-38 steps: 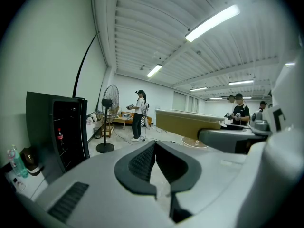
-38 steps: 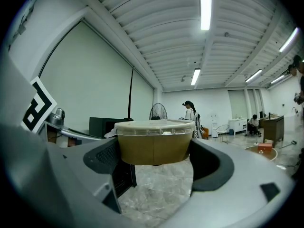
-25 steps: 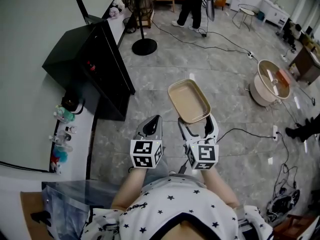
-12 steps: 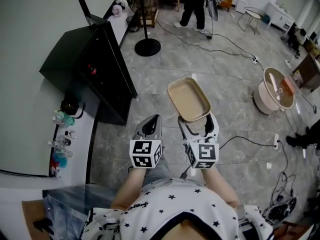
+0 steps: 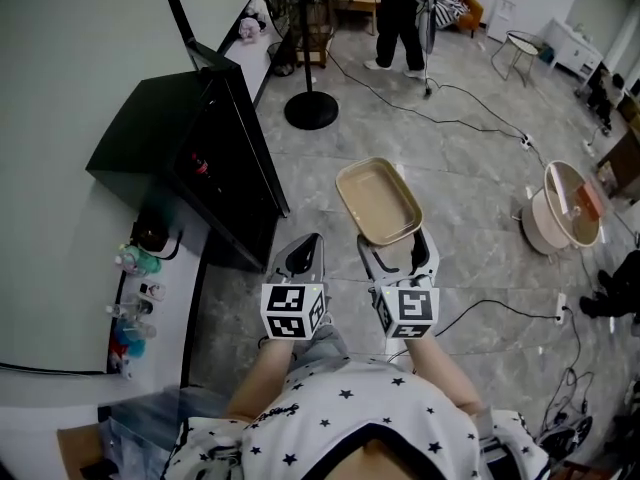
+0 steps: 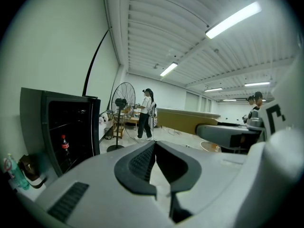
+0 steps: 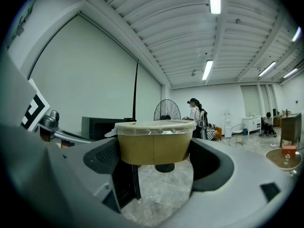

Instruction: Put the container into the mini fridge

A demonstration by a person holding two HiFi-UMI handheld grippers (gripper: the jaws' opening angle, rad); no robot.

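- Container (image 5: 378,202): shallow tan tub with a clear lid, held level in the air above the floor. It is not in the mini fridge (image 5: 200,158) yet.
- Right gripper (image 5: 392,242): jaws closed on the tub's near end, one finger on each side wall. The rest of the tub sticks out forward past the fingertips, unsupported.
- Left gripper (image 5: 305,248): pads pressed together with nothing between them, sitting just left of the right gripper.
- The fridge is ahead and to the left of the fingers, well apart from the tub, with its front facing the person's path.
- A bottle (image 6: 63,144) shows inside the fridge. I can't tell whether the front is a glass door or standing open.
- Step in hand, as I read it: carrying the tub over to the fridge.
- The grip holds one end only, so turn slowly and hold the wrist flat, or the far end will droop.
- Check the door before committing. The left gripper is free to pull it or hold it open if needed.
- Line the tub's long axis up with a shelf gap and lead in with the far end, clear of the bottle.
- Set the base down fully on the shelf before opening the fingers.
- There are cables and a fan stand (image 5: 311,112) on the floor beyond, so watch footing on the approach.
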